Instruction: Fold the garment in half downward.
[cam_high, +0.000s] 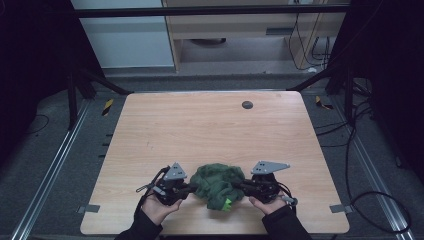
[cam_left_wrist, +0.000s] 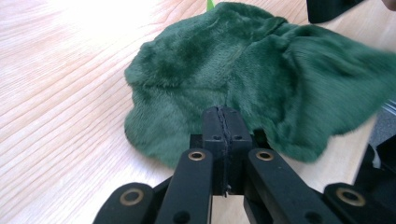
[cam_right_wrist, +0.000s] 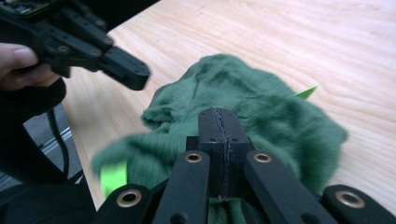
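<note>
- The left gripper (cam_high: 189, 188) and right gripper (cam_high: 242, 186) flank the green cloth (cam_high: 218, 184), bottom middle of the table (cam_high: 200, 130).
- Jaws look pressed together on both (whether cloth is pinched, nobody can tell).
- Likely next: pull it flat.

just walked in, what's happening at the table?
A person holds a gripper in each hand at the near edge of the wooden table. Between them lies a crumpled dark green fuzzy cloth with a bright green tag. The left gripper and right gripper both show jaws pressed together at the cloth's edges; whether fabric is pinched isn't clear.

Far half of the table (cam_high: 210, 125) lies open (one small dark disc (cam_high: 247, 105)); a green cloth (cam_high: 218, 184) blocks the near edge.
</note>
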